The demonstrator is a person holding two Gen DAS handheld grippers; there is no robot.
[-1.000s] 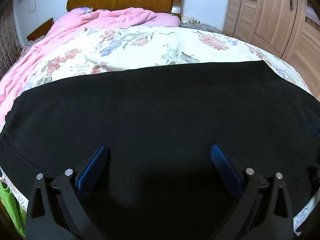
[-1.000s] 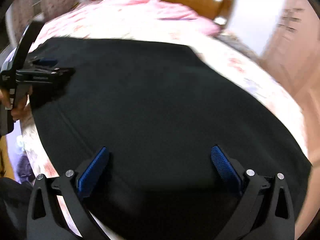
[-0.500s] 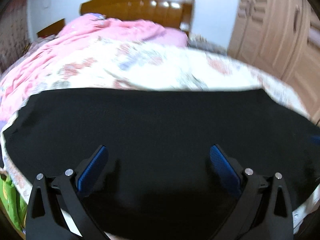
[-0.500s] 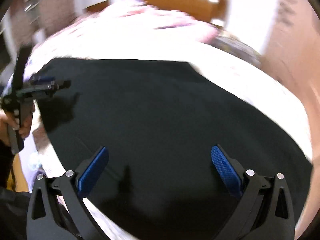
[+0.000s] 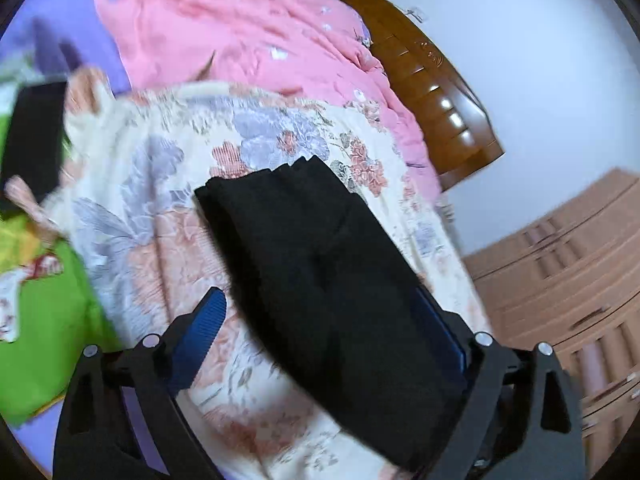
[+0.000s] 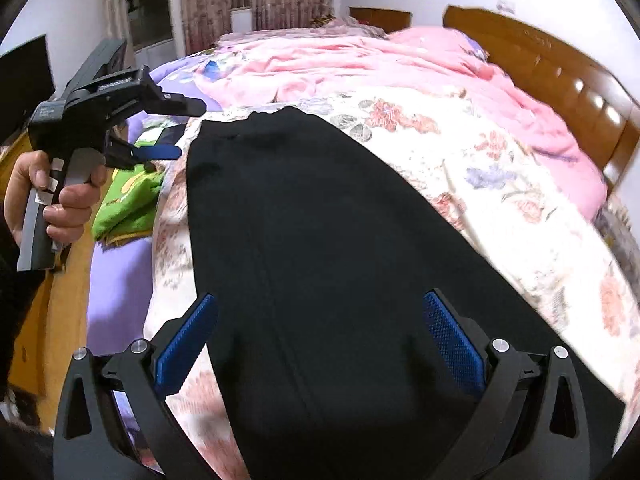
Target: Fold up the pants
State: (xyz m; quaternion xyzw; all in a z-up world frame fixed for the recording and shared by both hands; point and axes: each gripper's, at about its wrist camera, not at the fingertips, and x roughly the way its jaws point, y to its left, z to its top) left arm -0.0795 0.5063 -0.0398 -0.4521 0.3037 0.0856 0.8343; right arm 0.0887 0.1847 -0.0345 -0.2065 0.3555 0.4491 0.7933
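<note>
Right wrist view shows the black pants lying flat as a long strip on the flowered bedspread, running straight ahead of the right tool to a ragged far end near the pink blanket. The right tool stands wide and empty, its blue pads hovering over the near part of the cloth, the left pad over the strip's left edge. The left tool, held in the person's left hand, is up in the air off the far-left end of the pants; its fingers are parted with nothing between them, and in its own view they also stand wide over the pants, whose right edge hides part of the right pad.

By my reading, the lengthwise fold is done and the crosswise fold has not begun. The next move calls for each tool to pinch a corner of one end through all layers, lift it, and carry it over to the other end with the edges matched; thick stacked cloth may slip from a shallow bite.

Against the earlier frames, both tools then faced the pants broadside and low; the left tool has since swung up and away toward the far end, and the right now looks along the strip's length.
</note>
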